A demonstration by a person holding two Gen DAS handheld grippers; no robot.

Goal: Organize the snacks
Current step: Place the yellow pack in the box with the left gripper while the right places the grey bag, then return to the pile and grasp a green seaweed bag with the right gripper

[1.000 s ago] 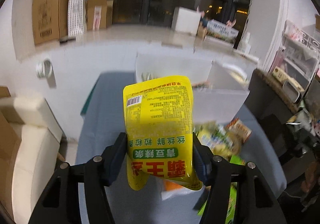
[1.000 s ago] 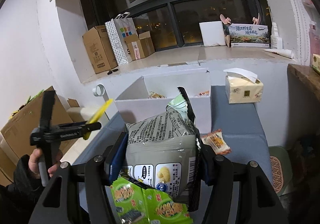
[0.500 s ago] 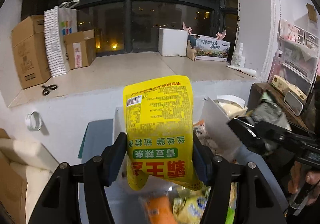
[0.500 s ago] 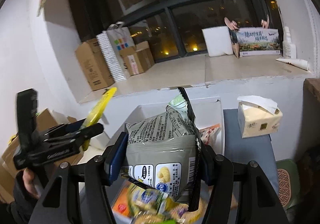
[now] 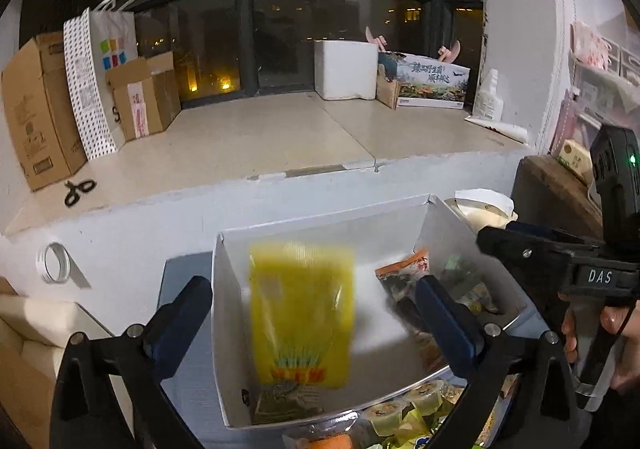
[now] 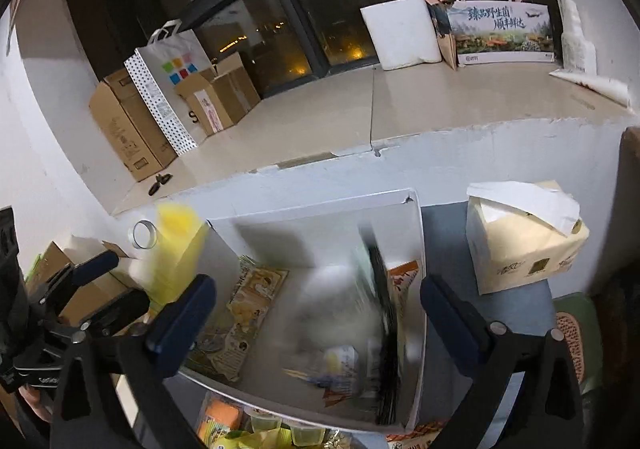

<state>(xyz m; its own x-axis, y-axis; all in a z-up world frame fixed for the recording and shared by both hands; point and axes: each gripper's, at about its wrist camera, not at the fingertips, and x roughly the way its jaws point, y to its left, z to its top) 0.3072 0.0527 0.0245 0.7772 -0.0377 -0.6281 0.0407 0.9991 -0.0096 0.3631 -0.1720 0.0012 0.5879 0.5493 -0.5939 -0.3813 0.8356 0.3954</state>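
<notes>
While both grippers are held above the white box (image 5: 440, 233), the release step of the sorting is judged to be in hand: two packets are being dropped into it at once. The jaws of the left gripper (image 5: 314, 313) have just been opening and now stand wide, with nothing pressed between the pads; the yellow packet (image 5: 302, 313) is seen blurred between them and clear of both, so it is taken to be falling toward the left part of the box. The jaws of the right gripper (image 6: 320, 313) have likewise just been opening and stand wide and unloaded; the grey-green packet (image 6: 344, 329) is smeared by motion below them, over the right part of the box, beside an orange packet (image 6: 404, 281) that lies against the right wall. A flat printed packet (image 6: 248, 301) is already lying on the box floor at the left. Whether the box is divided into compartments cannot be told. More snacks, among them small jelly cups (image 5: 404, 405), are seen heaped on the table just in front of the near wall of the box, so the task is judged to be far from finished. For the next move, both grippers would have to be drawn back over the near wall toward that heap, kept wide, and each lowered astride a single packet before being closed; care would be called for so that the two grippers, which are close together, are not knocked against each other.
</notes>
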